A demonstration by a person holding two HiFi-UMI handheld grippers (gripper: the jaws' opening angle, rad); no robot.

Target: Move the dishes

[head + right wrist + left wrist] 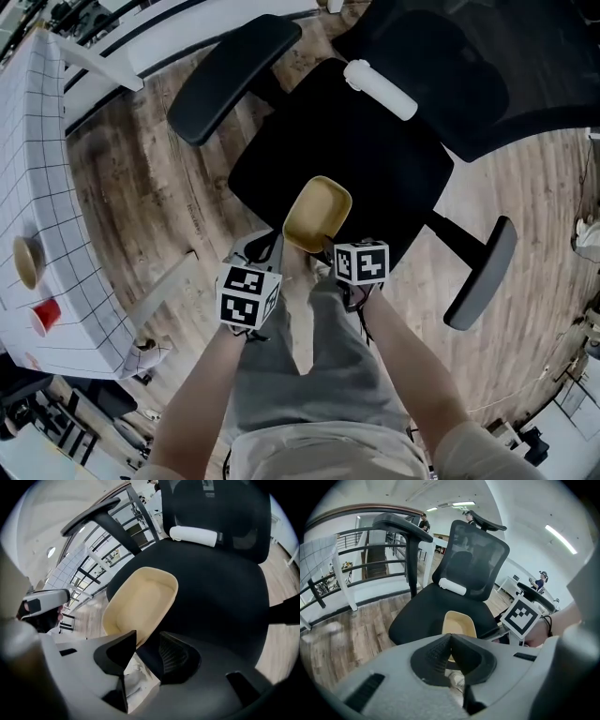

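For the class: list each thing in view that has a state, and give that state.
Yellow rounded plastic dish: empty, open side up, on the black office chair seat.
Left tool: shut, nothing in it.
Right tool: open, the dish's near rim between its jaws.

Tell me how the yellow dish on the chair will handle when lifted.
The dish looks like moulded plastic: probably stiff and light. Its smooth, thin rim may slip or let it tilt if pinched at one edge. On the chair seat it would likely drag, not slide.
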